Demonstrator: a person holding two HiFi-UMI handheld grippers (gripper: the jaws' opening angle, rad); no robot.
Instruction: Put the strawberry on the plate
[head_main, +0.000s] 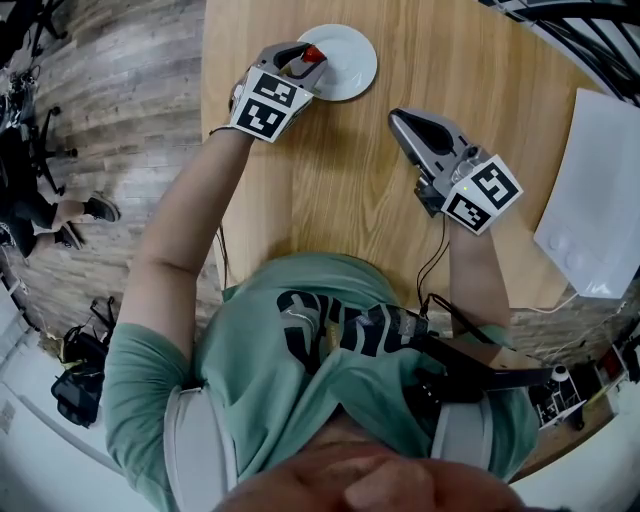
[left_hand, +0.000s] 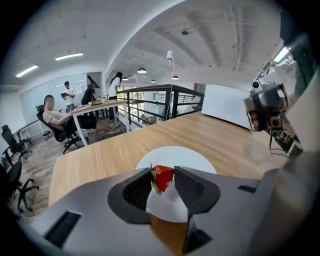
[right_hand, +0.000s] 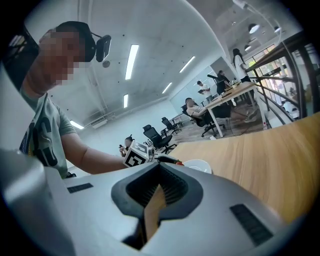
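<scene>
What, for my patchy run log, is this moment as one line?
left gripper: shut on strawberry, over white plate | right gripper: shut, empty, over wooden table | strawberry not yet released

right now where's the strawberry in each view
Head view: strawberry top centre, in the left gripper, at the white plate edge.
Left gripper view: low centre, between the jaws.
Right gripper view: tiny red speck, centre.
Shared landmark: white plate.

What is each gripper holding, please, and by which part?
The left gripper pinches the strawberry by its sides, over the plate; the right gripper holds nothing.
</scene>
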